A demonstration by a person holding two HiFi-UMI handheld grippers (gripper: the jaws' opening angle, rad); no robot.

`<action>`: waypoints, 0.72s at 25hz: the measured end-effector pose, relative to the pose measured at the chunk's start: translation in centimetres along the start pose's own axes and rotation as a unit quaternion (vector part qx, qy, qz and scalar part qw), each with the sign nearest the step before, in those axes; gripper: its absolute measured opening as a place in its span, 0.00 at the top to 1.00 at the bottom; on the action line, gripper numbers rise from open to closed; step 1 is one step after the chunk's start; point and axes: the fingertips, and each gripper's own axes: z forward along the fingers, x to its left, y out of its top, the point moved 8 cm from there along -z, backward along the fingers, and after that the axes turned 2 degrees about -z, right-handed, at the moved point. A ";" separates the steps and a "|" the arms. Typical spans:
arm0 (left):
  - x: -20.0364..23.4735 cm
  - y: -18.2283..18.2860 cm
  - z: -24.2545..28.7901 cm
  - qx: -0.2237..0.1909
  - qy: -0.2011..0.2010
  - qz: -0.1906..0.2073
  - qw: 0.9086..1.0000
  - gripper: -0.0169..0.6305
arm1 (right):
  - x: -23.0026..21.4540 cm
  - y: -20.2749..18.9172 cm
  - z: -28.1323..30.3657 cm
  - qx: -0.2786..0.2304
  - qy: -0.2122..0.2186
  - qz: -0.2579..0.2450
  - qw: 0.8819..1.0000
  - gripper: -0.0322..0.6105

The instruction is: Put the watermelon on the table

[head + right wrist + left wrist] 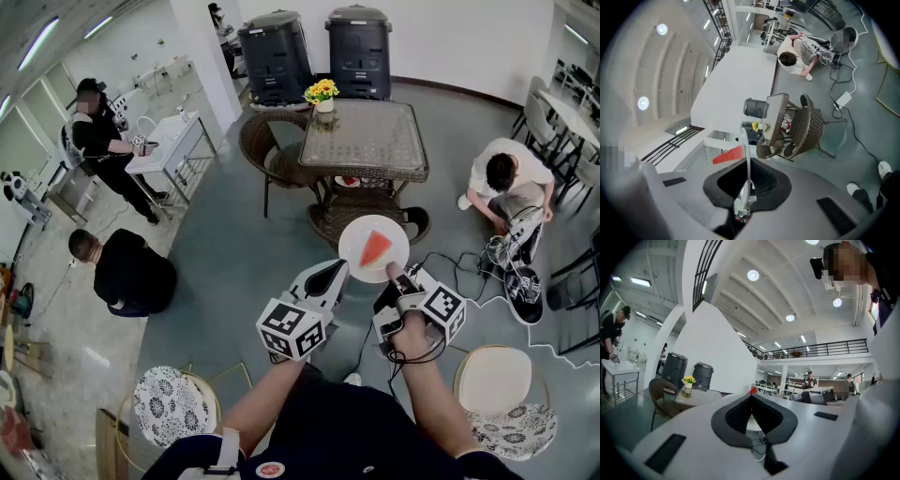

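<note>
A red wedge of watermelon (375,247) lies on a white plate (358,236), held in the air above the grey floor, short of the glass-topped wicker table (366,141). My right gripper (393,273) is shut on the plate's near rim; in the right gripper view the plate (746,152) runs edge-on between the jaws, with the watermelon (729,154) beside it. My left gripper (344,269) is at the plate's left rim with its jaws together. In the left gripper view only the watermelon's tip (753,390) shows past them.
A vase of yellow flowers (323,94) stands on the table's far left corner. Wicker chairs (267,150) ring the table. A person (506,173) crouches at the right by cables, another (127,267) at the left. Round stools (173,403) (497,380) flank me.
</note>
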 end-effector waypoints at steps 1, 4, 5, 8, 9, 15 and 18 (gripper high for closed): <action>0.0 0.0 0.0 0.000 0.000 0.000 1.000 0.97 | 0.0 0.0 0.0 0.000 0.000 0.000 1.000 0.93; 0.1 -0.1 0.1 0.001 0.000 -0.001 1.000 0.97 | 0.0 0.1 0.0 -0.001 0.000 0.000 1.000 0.93; 0.1 0.0 0.0 0.001 0.000 -0.001 1.000 0.97 | 0.0 0.1 0.0 0.000 0.000 0.000 1.000 0.93; 0.1 -0.1 0.0 0.002 0.000 -0.002 1.000 0.97 | 0.0 0.0 -0.1 0.001 -0.001 0.005 1.000 0.93; 0.1 -0.1 0.0 0.003 -0.001 -0.002 1.000 0.97 | -0.1 0.0 -0.1 -0.001 0.002 0.009 1.000 0.93; 0.2 -0.4 0.2 0.003 0.000 -0.001 1.000 0.97 | -0.4 0.3 0.1 -0.001 0.006 0.011 1.000 0.93; 0.1 -0.3 0.3 0.003 0.001 0.000 1.000 0.97 | -0.3 0.4 0.2 0.000 0.009 0.014 1.000 0.93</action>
